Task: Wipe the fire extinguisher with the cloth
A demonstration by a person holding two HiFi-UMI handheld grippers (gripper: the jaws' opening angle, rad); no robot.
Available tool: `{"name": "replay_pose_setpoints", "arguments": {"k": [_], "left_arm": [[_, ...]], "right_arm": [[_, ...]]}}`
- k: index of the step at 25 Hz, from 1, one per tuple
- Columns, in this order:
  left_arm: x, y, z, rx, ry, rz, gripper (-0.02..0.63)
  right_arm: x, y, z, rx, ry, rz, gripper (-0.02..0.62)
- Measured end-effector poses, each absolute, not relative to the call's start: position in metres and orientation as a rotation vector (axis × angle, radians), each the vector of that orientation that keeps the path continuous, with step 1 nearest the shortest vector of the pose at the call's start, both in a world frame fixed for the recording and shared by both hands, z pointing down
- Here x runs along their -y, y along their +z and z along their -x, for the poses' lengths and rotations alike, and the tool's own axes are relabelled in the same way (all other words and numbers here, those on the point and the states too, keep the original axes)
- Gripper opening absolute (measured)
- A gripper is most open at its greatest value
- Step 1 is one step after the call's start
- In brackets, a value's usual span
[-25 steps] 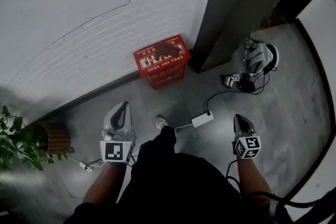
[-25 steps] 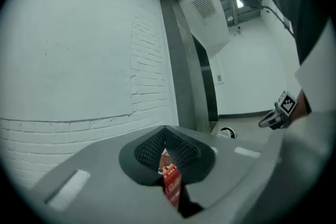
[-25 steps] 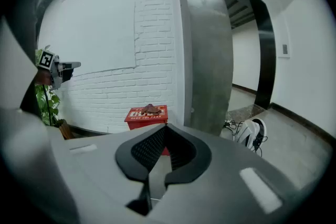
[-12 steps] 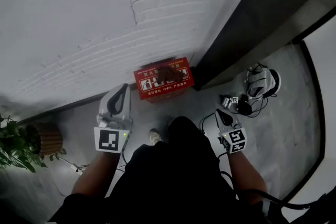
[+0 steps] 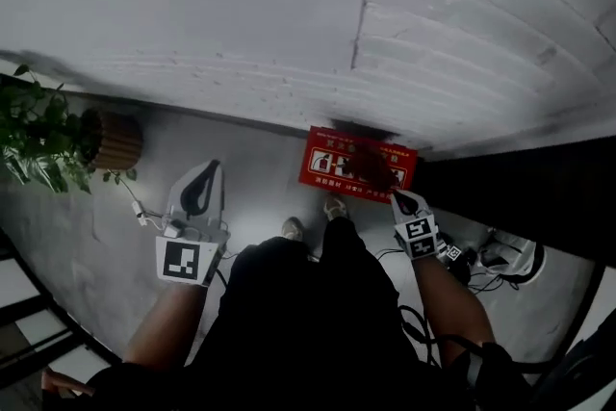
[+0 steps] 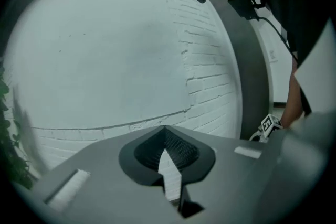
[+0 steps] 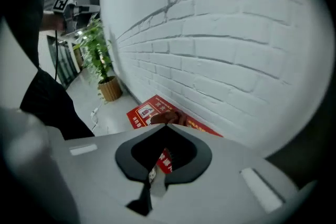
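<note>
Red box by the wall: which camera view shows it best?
The head view: the red box shows nearly whole from above. The right gripper view shows it partly behind the jaws; the left gripper view misses it.

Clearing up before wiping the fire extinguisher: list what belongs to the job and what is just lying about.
Job: red extinguisher box; dark cloth on it.
Lying about: potted plant; floor cable; white device with cables.

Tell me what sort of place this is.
Likely an indoor corridor or entrance corner of a building: a white-painted brick wall, a grey floor, a red fire extinguisher box set against the wall's foot, and a potted plant in a woven holder.
</note>
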State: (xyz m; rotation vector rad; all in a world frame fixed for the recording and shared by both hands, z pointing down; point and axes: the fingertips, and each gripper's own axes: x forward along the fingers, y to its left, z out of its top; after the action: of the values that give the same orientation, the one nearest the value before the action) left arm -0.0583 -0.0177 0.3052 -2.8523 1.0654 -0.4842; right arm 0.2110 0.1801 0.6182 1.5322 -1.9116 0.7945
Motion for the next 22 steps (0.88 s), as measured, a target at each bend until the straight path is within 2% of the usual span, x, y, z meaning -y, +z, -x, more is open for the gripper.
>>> {"name": "replay_pose_setpoints", "arguments": {"k": [4, 6, 7, 15, 16, 18, 22], "left_arm": [[0.033, 0.29, 0.132, -1.24, -0.437, 2.818, -0.002], [0.031, 0.301, 0.157, -1.313, -0.519, 2.774, -0.002], [0.032, 0.305, 0.163, -1.364, -0.546, 2.763, -0.002], [0.01, 0.309, 0.221, -1.548, -0.732, 2.632, -0.002], [0.009, 0.307, 0.226, -1.566, -0.741, 2.616, -0.002], [0.004, 0.301, 0.239, -1.622, -0.742, 2.589, -0.002], [-0.01, 0.299, 0.26, -1.698, -0.771, 2.53, -0.002]], "right_arm": [[-0.105, 0.636, -0.166, 1.899, 0.706, -1.319, 0.005], [-0.089, 0.661, -0.163, 1.86, 0.753, -1.247, 0.236], [-0.077, 0.67, -0.166, 1.845, 0.768, -1.227, 0.262], [-0.05, 0.744, -0.158, 1.688, 0.761, -0.945, 0.272], [-0.05, 0.748, -0.154, 1.68, 0.753, -0.915, 0.262], [-0.043, 0.744, -0.132, 1.732, 0.717, -0.856, 0.155], [0.003, 0.722, -0.066, 1.927, 0.631, -0.805, 0.127]]}}
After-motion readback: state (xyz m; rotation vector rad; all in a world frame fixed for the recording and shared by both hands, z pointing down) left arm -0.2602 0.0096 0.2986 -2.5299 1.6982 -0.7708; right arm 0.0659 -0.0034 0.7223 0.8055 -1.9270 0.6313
